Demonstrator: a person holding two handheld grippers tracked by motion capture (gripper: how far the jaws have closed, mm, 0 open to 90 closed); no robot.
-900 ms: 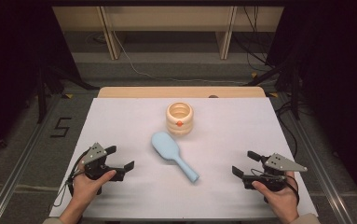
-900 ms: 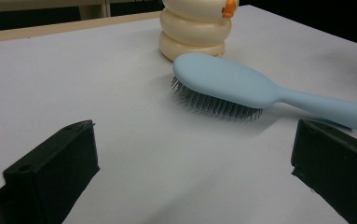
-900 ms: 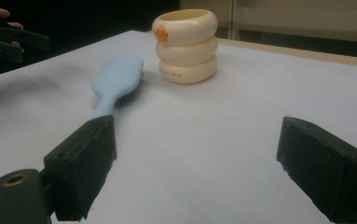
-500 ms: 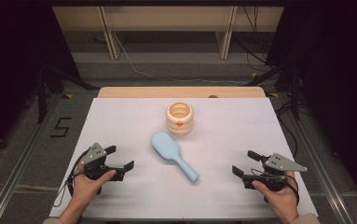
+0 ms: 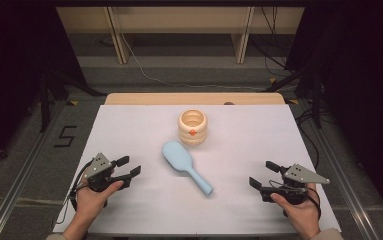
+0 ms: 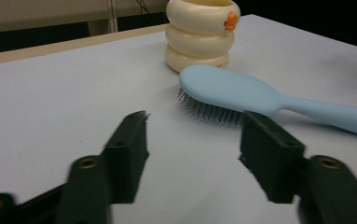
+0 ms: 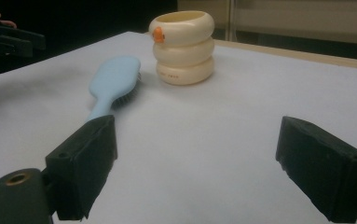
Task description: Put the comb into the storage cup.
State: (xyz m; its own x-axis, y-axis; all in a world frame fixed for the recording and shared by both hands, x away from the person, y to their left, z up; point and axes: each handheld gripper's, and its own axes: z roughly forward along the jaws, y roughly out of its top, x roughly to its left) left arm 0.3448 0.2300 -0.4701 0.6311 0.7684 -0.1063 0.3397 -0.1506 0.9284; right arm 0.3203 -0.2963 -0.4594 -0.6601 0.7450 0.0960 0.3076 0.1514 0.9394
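At the left of the white-covered table (image 5: 129, 125), the left gripper (image 5: 129, 167) rested low over the sheet in the person's left hand (image 5: 91, 197), its black jaws parted with nothing between them, released. In the left gripper view those jaws framed bare table surface, and the brush lay just beyond their tips, well clear of both pads.

Near the middle of the table lay the light blue plastic hairbrush (image 5: 185, 165) (bristles down, as the left gripper view showed them pressed against the sheet). Its oval head pointed toward the far left and its slim handle ran toward the near right. Neither gripper touched it. Just behind the head, close but apart from it, stood the cream-coloured cup shaped like three stacked rings (image 5: 192, 127), upright, its mouth open to the top, with a small orange knob (image 5: 192, 132) on its near side.

At the right, the right gripper (image 5: 262, 174) sat in the person's right hand (image 5: 299, 210), pointing inward toward the brush handle and well apart from it. Its jaws also stood wide and empty; the right gripper view showed only plain white surface between the two black pads, with the brush and cup farther off.
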